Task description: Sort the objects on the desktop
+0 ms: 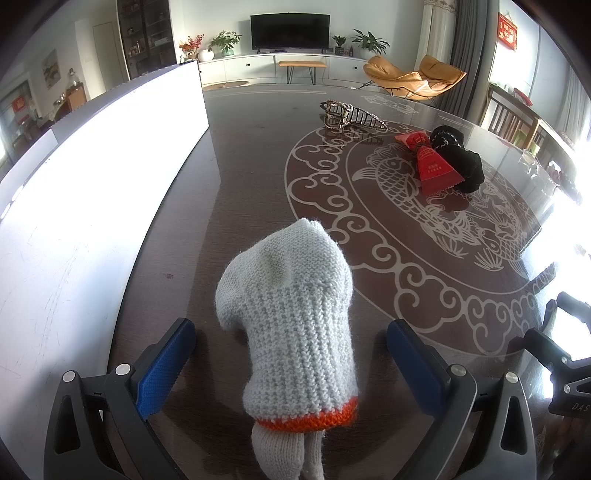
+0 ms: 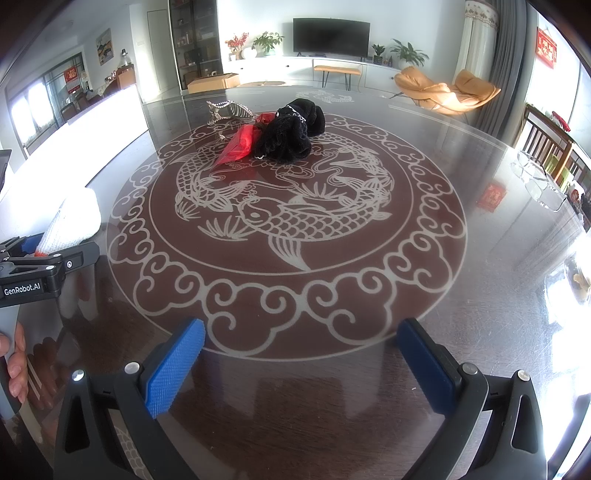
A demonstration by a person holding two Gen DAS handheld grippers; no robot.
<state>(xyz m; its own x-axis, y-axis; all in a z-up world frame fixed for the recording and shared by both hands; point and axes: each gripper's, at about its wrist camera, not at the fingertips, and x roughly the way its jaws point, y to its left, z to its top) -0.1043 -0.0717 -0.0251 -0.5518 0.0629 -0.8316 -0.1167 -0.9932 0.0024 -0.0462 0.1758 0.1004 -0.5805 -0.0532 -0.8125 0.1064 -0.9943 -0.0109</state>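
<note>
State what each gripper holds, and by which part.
Neither holds anything: the left gripper is open around the knit glove, pads apart from it; the right gripper is open and empty.

Living room: dark glossy table (image 2: 461, 369) with carp inlay; black TV (image 2: 331, 36) on white wall above low white cabinet (image 2: 295, 68), plants beside it, orange lounge chair (image 2: 447, 92), grey curtains (image 2: 496, 70), strong daylight from both sides.

We get bright daylight from the right; glare washes the counter (image 2: 517, 229) edge, white box (image 1: 92, 184) blown out, strong fisheye bending at edges, focus sharp throughout
</note>
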